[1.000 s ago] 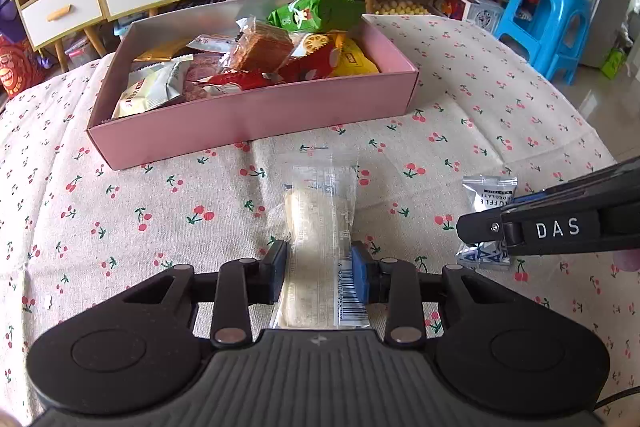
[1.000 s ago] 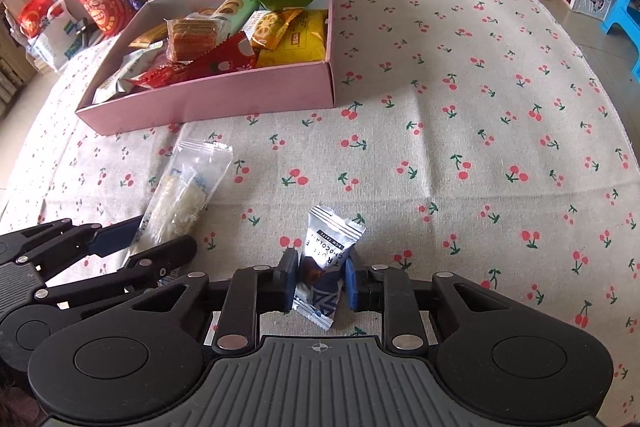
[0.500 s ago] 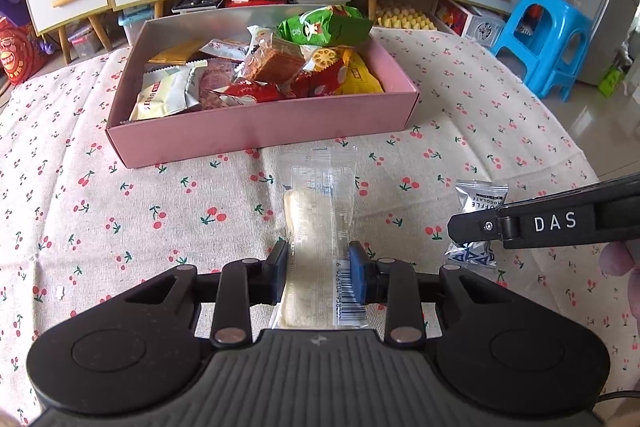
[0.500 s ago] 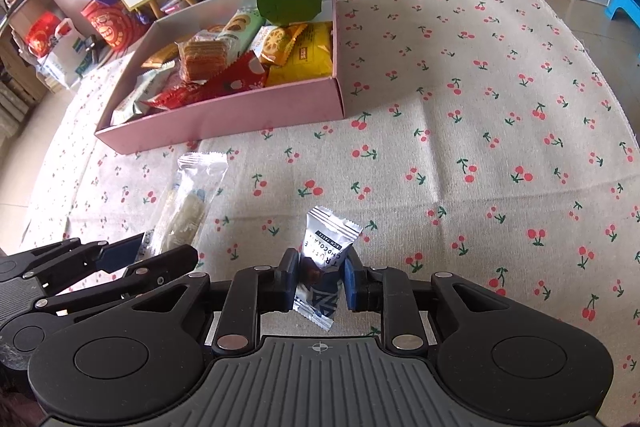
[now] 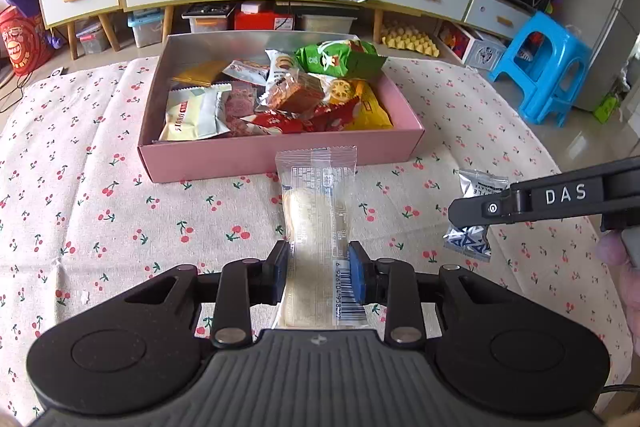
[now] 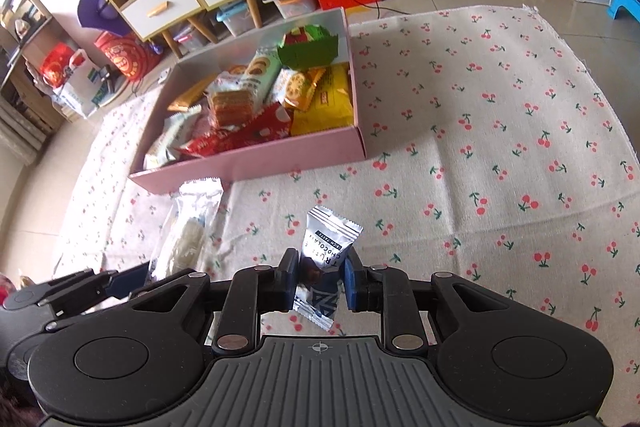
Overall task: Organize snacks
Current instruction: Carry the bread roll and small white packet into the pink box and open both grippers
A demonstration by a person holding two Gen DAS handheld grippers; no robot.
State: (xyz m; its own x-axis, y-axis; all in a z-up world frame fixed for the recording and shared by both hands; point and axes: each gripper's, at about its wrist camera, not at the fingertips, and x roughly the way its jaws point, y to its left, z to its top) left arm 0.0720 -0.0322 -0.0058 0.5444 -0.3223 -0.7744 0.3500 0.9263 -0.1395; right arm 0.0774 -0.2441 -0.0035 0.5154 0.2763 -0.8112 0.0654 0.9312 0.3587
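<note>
Two snacks are in play, one per gripper. The left gripper (image 5: 319, 273) has its blue pads clamped on a long clear packet (image 5: 318, 227), see-through film with a pale, cream-coloured bar inside, small print down its face and a barcode near the held end; the packet's crimped far end reaches up toward the pink box (image 5: 256, 155), overlapping its near wall in the left wrist view. The right gripper (image 6: 322, 279) has its jaws pressed together on a small silver chocolate sachet (image 6: 325, 259), shiny foil with a dark label band, white lettering and a navy-and-white triangle pattern at the lower end, a dark lump showing through. Both packets sit in the grippers above the cherry-print cloth (image 6: 500, 155), just in front of the box, the sachet to the right of the clear packet. One box only, a shallow pink tray with a silvery inside, and it is heaped: a green bag (image 5: 340, 57) at the back right, a yellow pack (image 5: 370, 109) at the front right corner, red wrappers (image 5: 304, 117) along the front, a brownish cake slice (image 5: 294, 93) in clear wrap in the middle, a white-and-cream pouch (image 5: 192, 115) at the front left, a gold sachet (image 5: 198, 73) behind it.
</note>
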